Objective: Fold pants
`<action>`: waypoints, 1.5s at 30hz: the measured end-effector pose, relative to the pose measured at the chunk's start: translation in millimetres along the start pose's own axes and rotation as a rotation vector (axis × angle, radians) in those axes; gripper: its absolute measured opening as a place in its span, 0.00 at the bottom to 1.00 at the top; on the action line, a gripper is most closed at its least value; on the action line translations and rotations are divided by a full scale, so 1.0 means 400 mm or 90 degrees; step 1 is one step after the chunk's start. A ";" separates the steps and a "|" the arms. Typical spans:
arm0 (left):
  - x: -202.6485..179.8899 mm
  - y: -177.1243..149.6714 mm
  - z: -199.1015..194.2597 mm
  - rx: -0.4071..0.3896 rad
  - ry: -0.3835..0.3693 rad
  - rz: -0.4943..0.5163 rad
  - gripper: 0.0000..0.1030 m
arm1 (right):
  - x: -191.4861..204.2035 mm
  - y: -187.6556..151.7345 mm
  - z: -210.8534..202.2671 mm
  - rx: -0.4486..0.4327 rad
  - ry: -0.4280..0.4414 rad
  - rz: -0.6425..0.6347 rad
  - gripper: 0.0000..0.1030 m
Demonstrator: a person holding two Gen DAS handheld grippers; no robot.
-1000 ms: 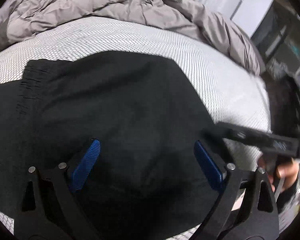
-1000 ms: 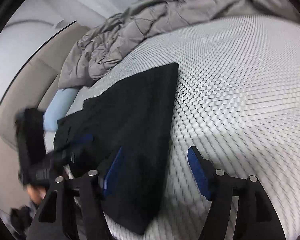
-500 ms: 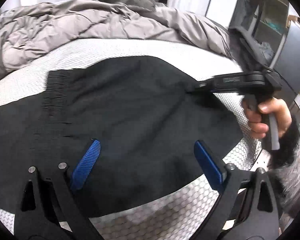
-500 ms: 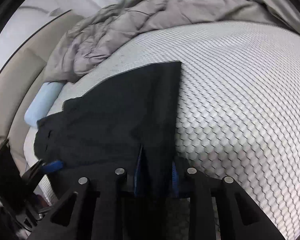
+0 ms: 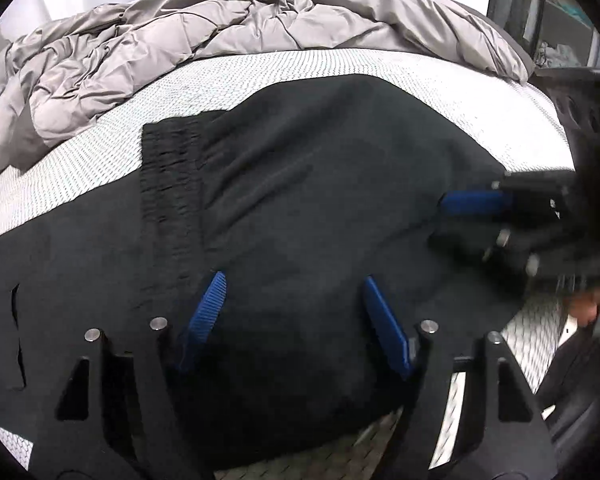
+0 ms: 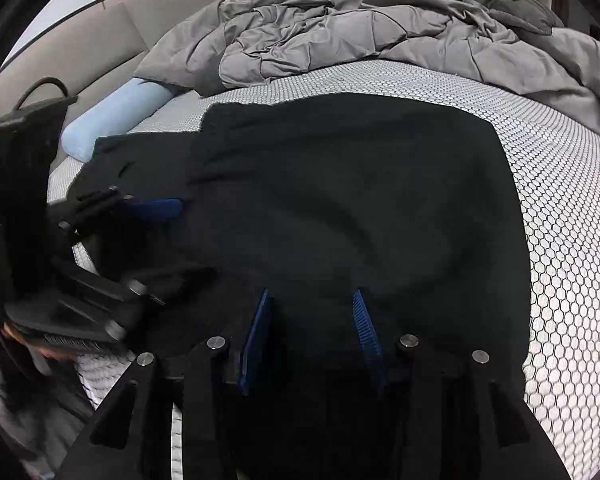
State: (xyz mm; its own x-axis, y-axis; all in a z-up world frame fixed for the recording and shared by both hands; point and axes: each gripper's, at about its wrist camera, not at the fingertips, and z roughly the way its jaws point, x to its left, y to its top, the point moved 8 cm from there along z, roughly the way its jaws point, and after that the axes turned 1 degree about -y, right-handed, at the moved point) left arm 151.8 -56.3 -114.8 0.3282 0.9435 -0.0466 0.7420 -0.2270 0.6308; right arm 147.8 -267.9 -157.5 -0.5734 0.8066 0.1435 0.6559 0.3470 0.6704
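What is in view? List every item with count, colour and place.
pants: one, black, spread flat on the mattress
mattress: one, white honeycomb cover, under the pants
duvet: one, grey, crumpled at the far side
bolster: one, light blue, by the beige headboard
left hand-held gripper: blue pads, closing over the pants, not pinching yet
right hand-held gripper: blue pads, opening, pants beneath
hand: one, partly seen, blurred
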 end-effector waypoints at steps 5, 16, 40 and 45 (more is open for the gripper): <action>0.036 -0.027 -0.021 -0.012 0.002 -0.017 0.67 | -0.117 -0.032 -0.079 0.008 -0.085 0.026 0.42; 0.026 0.165 0.002 0.017 -0.097 -0.061 0.69 | -0.022 0.077 -0.028 -0.031 -0.012 0.051 0.43; 0.175 0.213 0.116 0.030 -0.002 -0.111 0.64 | -0.041 0.187 0.092 0.011 0.007 0.052 0.50; 0.226 0.170 0.113 0.045 0.040 -0.114 0.77 | -0.090 0.158 0.121 0.040 -0.114 -0.021 0.49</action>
State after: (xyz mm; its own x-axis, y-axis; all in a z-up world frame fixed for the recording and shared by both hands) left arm 258.5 2.7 -111.2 0.1511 0.9831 -0.1033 0.8251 -0.0679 0.5608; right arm 233.7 -251.5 -155.5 -0.5016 0.8650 -0.0136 0.6707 0.3987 0.6255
